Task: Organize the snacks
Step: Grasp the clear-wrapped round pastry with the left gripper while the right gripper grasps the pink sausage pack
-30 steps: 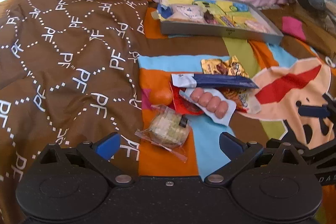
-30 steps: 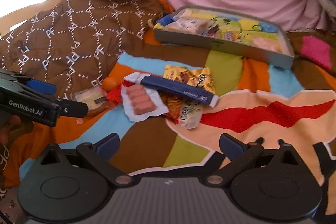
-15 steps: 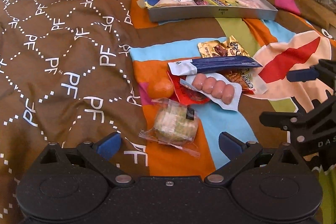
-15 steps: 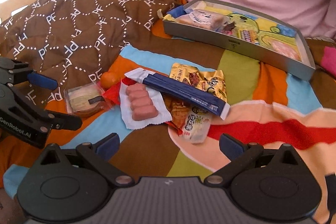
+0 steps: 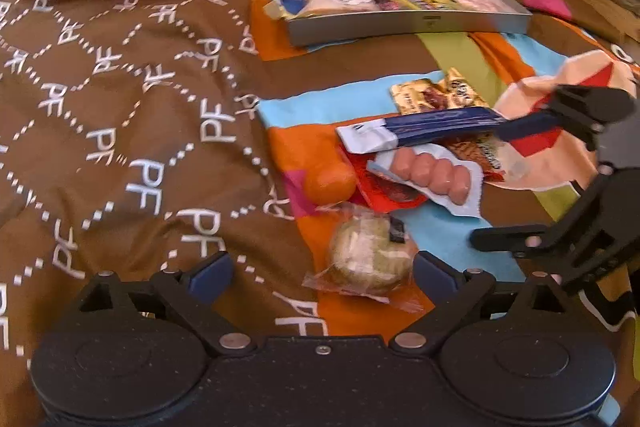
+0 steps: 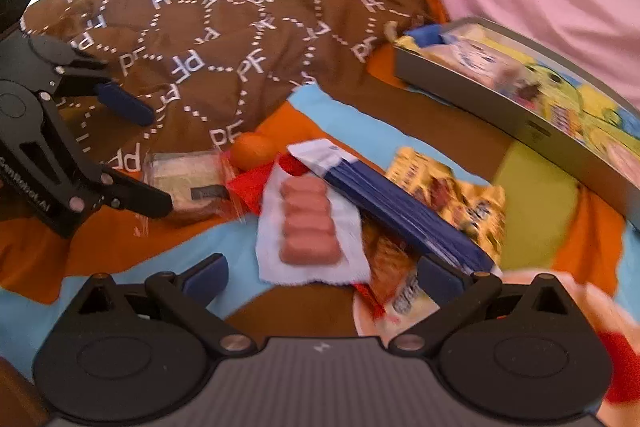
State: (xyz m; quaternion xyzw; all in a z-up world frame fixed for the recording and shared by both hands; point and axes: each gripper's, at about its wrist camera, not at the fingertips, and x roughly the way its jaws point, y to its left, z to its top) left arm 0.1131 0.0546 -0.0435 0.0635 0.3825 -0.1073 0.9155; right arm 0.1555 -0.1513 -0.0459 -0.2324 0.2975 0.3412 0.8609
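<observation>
I am at the reach step: both grippers hang spread and empty over the snack pile, the left gripper [image 5: 320, 267] closing on the clear-wrapped cake [image 5: 370, 259], the right gripper [image 6: 320, 273] straddling the sausage pack [image 6: 310, 223]. Both packs lie well short of the grey tray [image 5: 408, 21], where other snacks already sit. Next, I judge, each must settle lower around its pack before pinching, since the wrappers overlap.

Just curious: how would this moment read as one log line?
left gripper: open, over wrapped cake | right gripper: open, near sausage pack | tray: partly filled
</observation>
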